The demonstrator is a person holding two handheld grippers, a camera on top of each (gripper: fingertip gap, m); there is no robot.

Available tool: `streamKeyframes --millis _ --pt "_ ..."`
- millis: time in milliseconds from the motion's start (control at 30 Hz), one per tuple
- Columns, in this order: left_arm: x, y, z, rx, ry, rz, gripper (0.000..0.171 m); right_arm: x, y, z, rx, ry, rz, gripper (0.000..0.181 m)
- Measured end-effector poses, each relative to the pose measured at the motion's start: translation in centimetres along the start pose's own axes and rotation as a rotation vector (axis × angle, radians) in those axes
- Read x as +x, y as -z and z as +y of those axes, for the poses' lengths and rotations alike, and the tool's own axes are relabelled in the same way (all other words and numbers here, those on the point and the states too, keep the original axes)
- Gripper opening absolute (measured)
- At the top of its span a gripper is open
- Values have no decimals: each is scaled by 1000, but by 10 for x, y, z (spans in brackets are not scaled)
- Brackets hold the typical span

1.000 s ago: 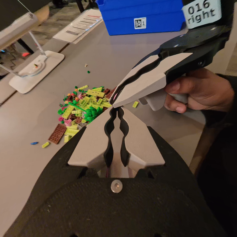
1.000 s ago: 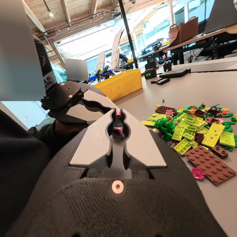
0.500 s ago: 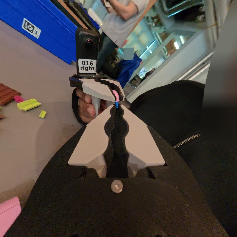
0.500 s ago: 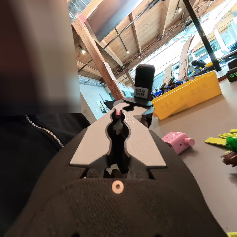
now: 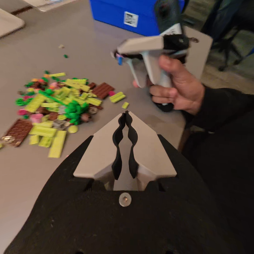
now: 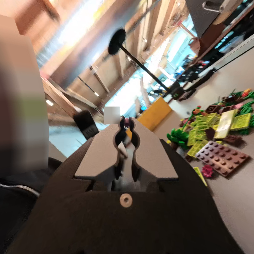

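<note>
My left gripper (image 5: 125, 113) is shut and empty, low over the grey table (image 5: 89, 41), just right of a pile of lime, green, brown and pink bricks (image 5: 57, 101). My right gripper (image 5: 116, 54), held by a hand (image 5: 178, 89), is above the table beyond it. It is shut on a small pink piece (image 5: 119, 55) with a small blue piece (image 5: 120, 60) hanging from it. In the blurred right wrist view the right gripper (image 6: 126, 121) pinches the pink piece (image 6: 126, 122) at its tips, and the brick pile (image 6: 214, 126) lies to the right.
A blue bin (image 5: 112, 12) stands at the back of the table and a yellow bin (image 6: 155, 114) at its far side. A brown studded plate (image 6: 222, 156) and a pink flower piece (image 6: 207, 170) lie near the right gripper. The table's edge (image 5: 182, 130) runs close on the right. There is about 9 cm between the tips of the two grippers. The brown studded plate (image 6: 222, 156) is about equally far from each gripper, around 12 cm.
The left gripper held the blue piece against the pink one; now the blue piece hangs from the right gripper's pink piece. The left gripper has drawn back empty, and both views have swung.
</note>
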State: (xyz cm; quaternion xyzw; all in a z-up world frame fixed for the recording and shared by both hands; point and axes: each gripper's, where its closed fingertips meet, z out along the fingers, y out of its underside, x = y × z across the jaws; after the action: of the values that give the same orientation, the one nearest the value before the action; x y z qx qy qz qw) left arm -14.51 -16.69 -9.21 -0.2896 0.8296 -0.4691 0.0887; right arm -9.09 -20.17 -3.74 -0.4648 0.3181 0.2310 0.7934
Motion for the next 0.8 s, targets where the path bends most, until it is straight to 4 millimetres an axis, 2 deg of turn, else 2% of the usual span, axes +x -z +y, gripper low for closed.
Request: streamKeyframes --millis 67,100,167,300,400,467,567,800 --pt "-9 8 -9 28 -3 -10 2 -7 -9 16 -61 98 24 4" --pt "-8 11 -16 62 2 2 1 -10 -12 20 -63 53 -7 4" --pt "-6 14 -23 103 2 9 1 -10 -13 16 -33 -45 -66 3" --pt "-4 8 -27 155 -47 -14 1 -12 -13 15 -23 -77 -98 4" --pt "3 0 -26 149 -52 -3 13 -15 -17 22 -38 -125 -132 4" --pt "4 -2 -26 146 -75 -26 16 -16 -20 27 -56 -130 -134 4" --pt "-1 -2 -26 132 -119 -100 8 -18 -24 37 -105 -71 -108 4" --pt "-11 0 -21 85 -201 -210 4 -16 -32 54 -196 132 2 3"
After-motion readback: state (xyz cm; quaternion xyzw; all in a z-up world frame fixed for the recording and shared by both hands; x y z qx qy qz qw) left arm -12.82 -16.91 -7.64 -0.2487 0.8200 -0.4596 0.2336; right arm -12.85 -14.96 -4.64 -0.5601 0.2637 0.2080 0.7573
